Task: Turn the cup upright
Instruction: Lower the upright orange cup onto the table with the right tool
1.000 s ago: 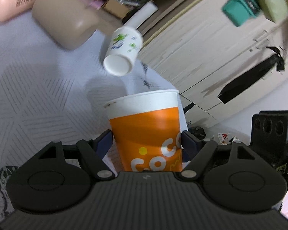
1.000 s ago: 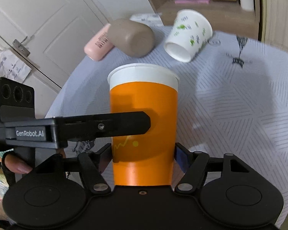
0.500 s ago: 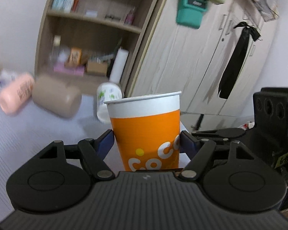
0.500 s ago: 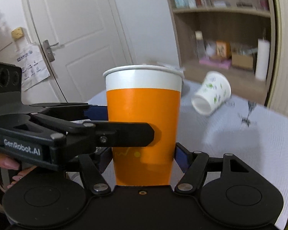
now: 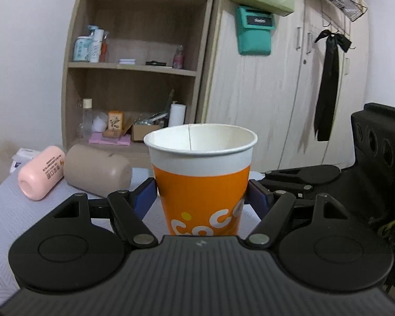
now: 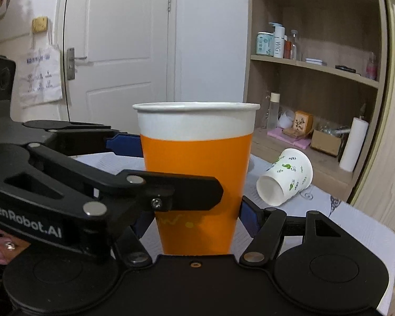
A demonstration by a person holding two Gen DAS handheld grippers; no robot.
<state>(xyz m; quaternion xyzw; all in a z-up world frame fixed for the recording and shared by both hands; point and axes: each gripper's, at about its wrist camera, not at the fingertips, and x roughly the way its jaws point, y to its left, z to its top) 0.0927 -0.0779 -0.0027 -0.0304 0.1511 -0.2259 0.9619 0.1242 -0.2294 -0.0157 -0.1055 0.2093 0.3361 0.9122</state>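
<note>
An orange paper cup (image 5: 201,187) with a white rim stands upright, mouth up; it also shows in the right wrist view (image 6: 196,173). My left gripper (image 5: 202,200) is shut on its lower body, blue pads on both sides. My right gripper (image 6: 192,216) is shut on the same cup from another side. The left gripper's finger crosses in front of the cup in the right wrist view (image 6: 171,193). The right gripper's body shows at the right of the left wrist view (image 5: 355,184). The cup's base is hidden.
A white cup with green prints (image 6: 285,177) lies on its side on the white table (image 6: 355,226). A pink bottle (image 5: 40,175) and a beige cup (image 5: 97,169) lie on their sides at the back left. Shelves (image 5: 134,65) and wardrobe doors stand behind.
Both grippers have tilted together with the orange cup from looking down at the table to level. The cup has turned with them to stand straight, mouth up.
</note>
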